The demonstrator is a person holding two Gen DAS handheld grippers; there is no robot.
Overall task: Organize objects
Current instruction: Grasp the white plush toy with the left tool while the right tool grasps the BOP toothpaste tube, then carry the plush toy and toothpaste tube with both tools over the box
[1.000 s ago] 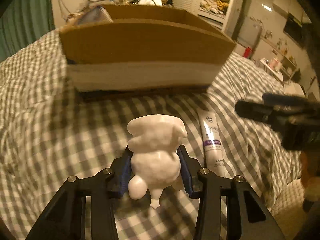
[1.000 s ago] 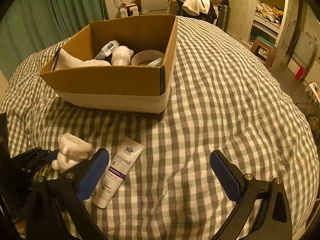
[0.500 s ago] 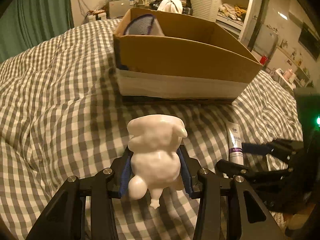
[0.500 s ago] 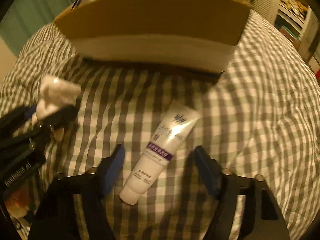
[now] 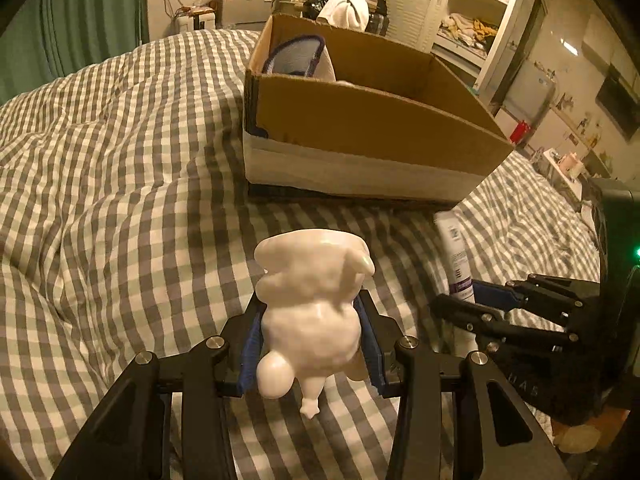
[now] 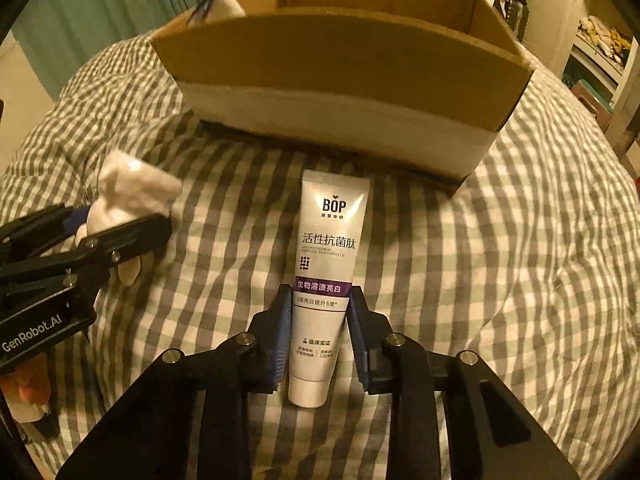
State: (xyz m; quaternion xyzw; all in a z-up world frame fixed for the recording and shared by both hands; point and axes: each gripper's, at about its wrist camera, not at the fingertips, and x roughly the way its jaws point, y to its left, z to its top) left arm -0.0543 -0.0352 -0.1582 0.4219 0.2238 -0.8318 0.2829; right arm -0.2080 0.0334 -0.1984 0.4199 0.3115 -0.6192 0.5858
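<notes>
My left gripper [image 5: 310,344] is shut on a white glossy figurine [image 5: 312,304] and holds it above the checked bedspread; the figurine also shows at the left of the right wrist view [image 6: 132,192]. My right gripper [image 6: 320,336] is closed around a white BOP toothpaste tube [image 6: 326,248] that lies on the bedspread, pads against both its sides. The tube also shows in the left wrist view [image 5: 454,248]. An open cardboard box [image 5: 360,120] stands just beyond both; it also shows in the right wrist view [image 6: 340,68].
The box holds a blue-trimmed white item [image 5: 304,58] at its far left corner. The grey-and-white checked bedspread [image 5: 120,160] spreads all around. Shelves and furniture [image 5: 472,28] stand beyond the bed's far side.
My right gripper has dropped to the toothpaste tube and closed its jaws onto it. My left gripper has swung left with the figurine still held.
</notes>
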